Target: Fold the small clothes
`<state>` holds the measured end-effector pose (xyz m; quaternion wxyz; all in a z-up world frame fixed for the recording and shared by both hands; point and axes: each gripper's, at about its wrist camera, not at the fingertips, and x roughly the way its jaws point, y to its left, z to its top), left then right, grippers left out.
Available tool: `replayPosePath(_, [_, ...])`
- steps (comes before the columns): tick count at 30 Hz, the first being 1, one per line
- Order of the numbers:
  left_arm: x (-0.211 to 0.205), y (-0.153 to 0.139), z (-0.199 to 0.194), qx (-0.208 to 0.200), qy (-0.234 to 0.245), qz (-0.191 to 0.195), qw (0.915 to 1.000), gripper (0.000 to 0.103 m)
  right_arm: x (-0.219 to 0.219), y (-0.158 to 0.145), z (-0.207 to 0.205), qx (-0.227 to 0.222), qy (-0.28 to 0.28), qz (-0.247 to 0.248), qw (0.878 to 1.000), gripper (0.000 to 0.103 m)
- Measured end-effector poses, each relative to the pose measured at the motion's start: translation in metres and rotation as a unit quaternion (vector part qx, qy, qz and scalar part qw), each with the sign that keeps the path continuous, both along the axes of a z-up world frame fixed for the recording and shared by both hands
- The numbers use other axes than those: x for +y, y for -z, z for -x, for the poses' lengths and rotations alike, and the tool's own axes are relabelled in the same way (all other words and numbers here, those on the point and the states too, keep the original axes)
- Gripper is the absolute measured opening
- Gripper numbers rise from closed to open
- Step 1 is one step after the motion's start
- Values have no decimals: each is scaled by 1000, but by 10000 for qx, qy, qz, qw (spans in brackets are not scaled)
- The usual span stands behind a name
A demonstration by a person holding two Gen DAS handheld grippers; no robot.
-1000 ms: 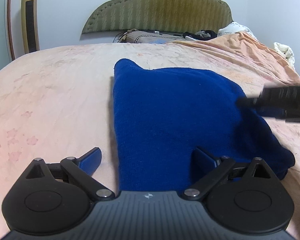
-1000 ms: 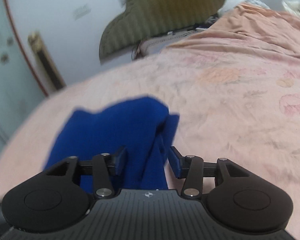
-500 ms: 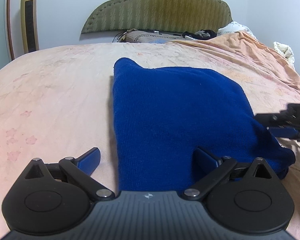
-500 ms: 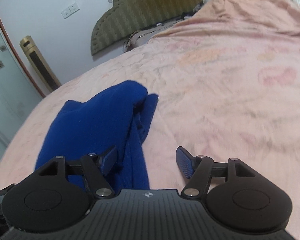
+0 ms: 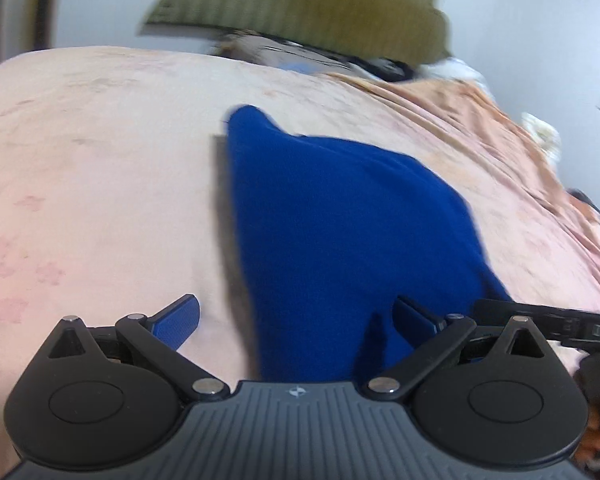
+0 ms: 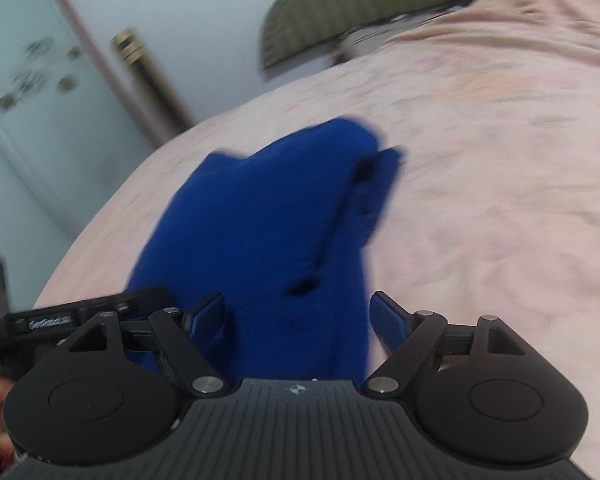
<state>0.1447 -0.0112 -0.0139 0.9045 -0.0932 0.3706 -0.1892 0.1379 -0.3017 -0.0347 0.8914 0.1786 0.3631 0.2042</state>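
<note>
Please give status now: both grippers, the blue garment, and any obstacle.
Left gripper open, nothing gripped. Right gripper open, jaws just opened, blue garment between them, not pinched. Garment lies folded on the bed. No obstacle seen.

From my remote station, little lettering reads cleanly. White print on the black bar of the left gripper (image 6: 84, 318), seen in the right wrist view, is too smeared to spell out. In the left wrist view, the right gripper (image 5: 572, 326) shows only a partial "DAS" at the edge.
</note>
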Motion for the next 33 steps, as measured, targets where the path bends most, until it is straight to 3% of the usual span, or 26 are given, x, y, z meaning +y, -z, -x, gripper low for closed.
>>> replayPosePath(2, [-2, 2, 11, -48, 398, 254, 9989, 102, 7, -1, 7, -40, -167, 120, 9998, 66])
replayPosePath(4, [-6, 4, 19, -175, 503, 286, 9982, 81, 4, -1, 12, -67, -48, 203, 9998, 52])
replayPosePath(6, [-10, 3, 18, -242, 353, 37, 9991, 39, -9, 2, 6, 176, 155, -234, 9995, 31])
replayPosePath(8, [-3, 3, 13, -84, 234, 310, 9992, 21, -18, 7, 2, 398, 236, -720, 9963, 24])
replayPosePath(10, [8, 1, 14, -41, 97, 495, 9987, 12, -15, 5, 6, 385, 290, -748, 9960, 21])
replayPosePath(12, [12, -8, 24, -283, 13, 342, 9990, 10, -11, -1, 15, 303, 218, -885, 9954, 18])
replayPosePath(15, [12, -14, 34, -500, 71, -40, 9987, 10, 1, -8, 23, 147, 296, -396, 9987, 20])
replayPosePath(17, [10, -10, 34, -352, 17, -159, 9993, 10, 7, -4, 21, 237, 458, 3, 9987, 33])
replayPosePath(19, [6, -13, 43, -401, -110, -266, 9988, 13, 12, -9, 29, 101, 547, 256, 9981, 38])
replayPosePath(20, [6, -15, 48, -448, -153, -334, 9983, 20, 16, -14, 36, -24, 608, 492, 9969, 46])
replayPosePath(21, [3, -16, 55, -488, -213, -422, 9977, 35, 21, -18, 43, -179, 703, 814, 9940, 58])
replayPosePath(22, [0, -16, 60, -493, -285, -492, 9972, 47, 26, -20, 50, -304, 807, 1109, 9901, 63])
replayPosePath(23, [0, -15, 64, -478, -354, -537, 9968, 72, 31, -22, 59, -417, 891, 1376, 9856, 71])
replayPosePath(24, [-2, -14, 69, -493, -433, -568, 9962, 83, 35, -23, 65, -481, 908, 1529, 9829, 74])
replayPosePath(29, [-15, -6, 85, -477, -535, -921, 9932, 83, 48, -16, 86, -557, 952, 1893, 9757, 85])
replayPosePath(33, [-15, -2, 95, -407, -727, -957, 9919, 83, 55, -15, 94, -551, 898, 1912, 9759, 86])
